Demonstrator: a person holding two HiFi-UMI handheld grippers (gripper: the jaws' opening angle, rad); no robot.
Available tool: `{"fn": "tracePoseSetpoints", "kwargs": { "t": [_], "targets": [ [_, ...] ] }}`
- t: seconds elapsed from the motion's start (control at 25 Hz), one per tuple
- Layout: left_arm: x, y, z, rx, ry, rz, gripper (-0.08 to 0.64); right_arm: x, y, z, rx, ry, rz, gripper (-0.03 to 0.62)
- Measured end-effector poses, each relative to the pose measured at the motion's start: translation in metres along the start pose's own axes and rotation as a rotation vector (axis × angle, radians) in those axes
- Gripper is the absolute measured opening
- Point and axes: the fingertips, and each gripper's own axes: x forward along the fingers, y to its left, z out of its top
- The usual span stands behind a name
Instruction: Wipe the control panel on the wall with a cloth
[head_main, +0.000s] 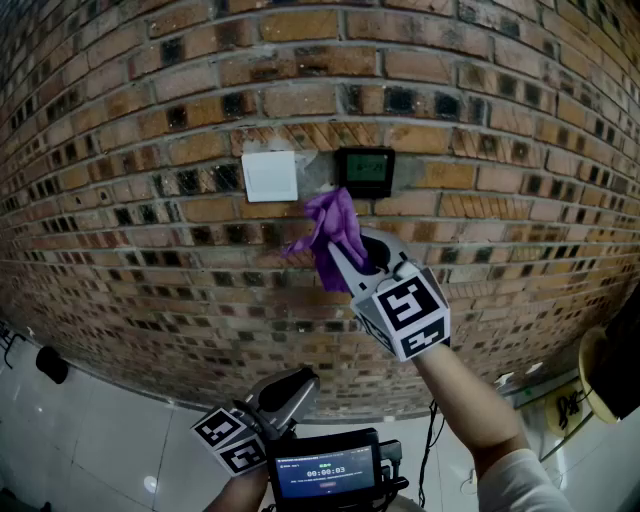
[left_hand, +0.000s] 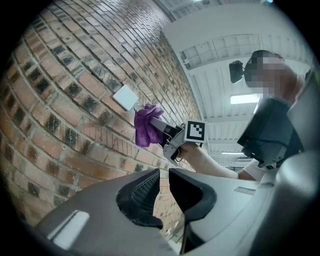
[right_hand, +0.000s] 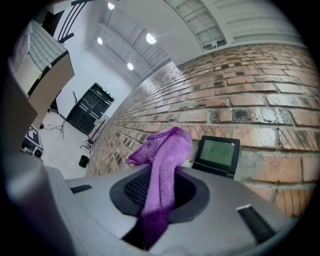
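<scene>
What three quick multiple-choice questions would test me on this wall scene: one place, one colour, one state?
1. In the head view, where is the control panel from the white plate? A left; B right; C below.
2. The cloth is: A purple; B yellow; C white.
3. The right tool is: A open and empty; B shut on the cloth; C lying on the floor.
Answers: 1 B, the dark screen is mounted right of the plate. 2 A, it shows purple in every view. 3 B, the cloth runs between its closed jaws.
</scene>
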Motion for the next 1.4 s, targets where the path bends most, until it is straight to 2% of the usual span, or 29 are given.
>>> {"fn": "tracePoseSetpoints", "kwargs": {
  "t": [0.36,0.68,0.88,1.4],
  "targets": [
    [-0.006,0.006,0.017,0.033,-0.028,0.030,0.058,0.033,-0.016,0.030,-0.065,-0.034,-0.023,0.080],
    [-0.007,0.011,0.020,0.046,-0.036,0.048,0.058,0.060,-0.034,0.032,-0.078,-0.018,-0.045,0.080],
    [-0.006,0.013,0.018,0.040,-0.034,0.052,0.058,0.055,-0.057,0.031,-0.071,-0.017,-0.090,0.080],
    [0.013,0.006,0.008,0.022,-0.014,0.003,0.058,0.016,-0.096,0.025,-0.106,-0.019,-0.181,0.080]
  ]
}}
